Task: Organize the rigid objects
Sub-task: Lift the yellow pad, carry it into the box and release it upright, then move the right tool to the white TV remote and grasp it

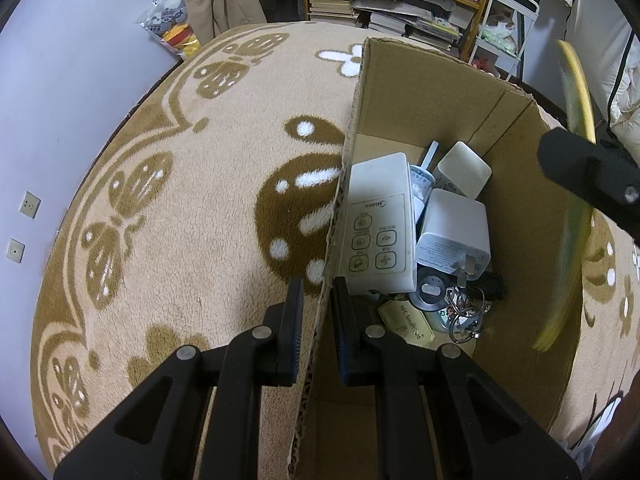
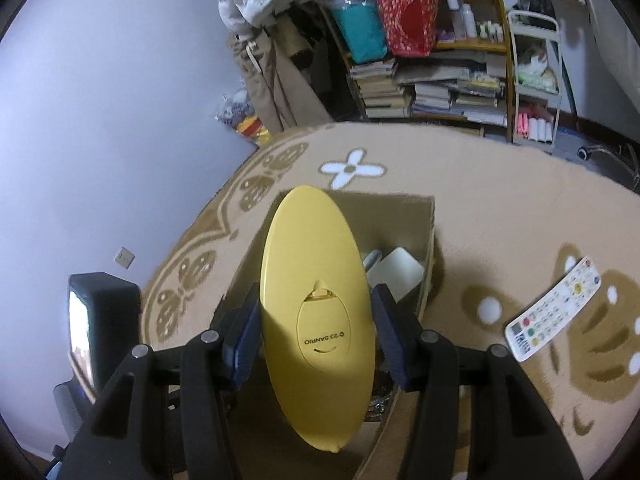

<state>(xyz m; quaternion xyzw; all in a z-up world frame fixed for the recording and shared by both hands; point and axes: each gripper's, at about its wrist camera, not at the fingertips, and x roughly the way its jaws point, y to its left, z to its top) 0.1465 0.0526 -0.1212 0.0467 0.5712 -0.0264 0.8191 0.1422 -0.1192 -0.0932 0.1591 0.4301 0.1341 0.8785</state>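
A cluttered room, bookshelves stacked at the back, and in front of them a beige blanket [image 1: 200, 208] with brown beetle and flower patterns spread over what looks like a bed. On it stands an open cardboard box [image 1: 516, 216], and that box is where things are being gathered. Inside already lie a white Midea remote [image 1: 380, 224], a white plug adapter [image 1: 456, 232], a squarish white block [image 1: 464, 170] behind it, a tan NFC card [image 1: 408, 320] and a bunch of keys [image 1: 464, 312]. The left gripper [image 1: 316, 300] has its fingers pinched together on the box's near wall, steadying it. The right gripper [image 2: 316, 320] is clamped on a yellow oval Sanrio piece [image 2: 316, 312], held above the box, so I'd judge it the next item in. Beside the box a white remote with coloured buttons [image 2: 556, 308] lies on the blanket, not yet packed; the job looks well along but unfinished.
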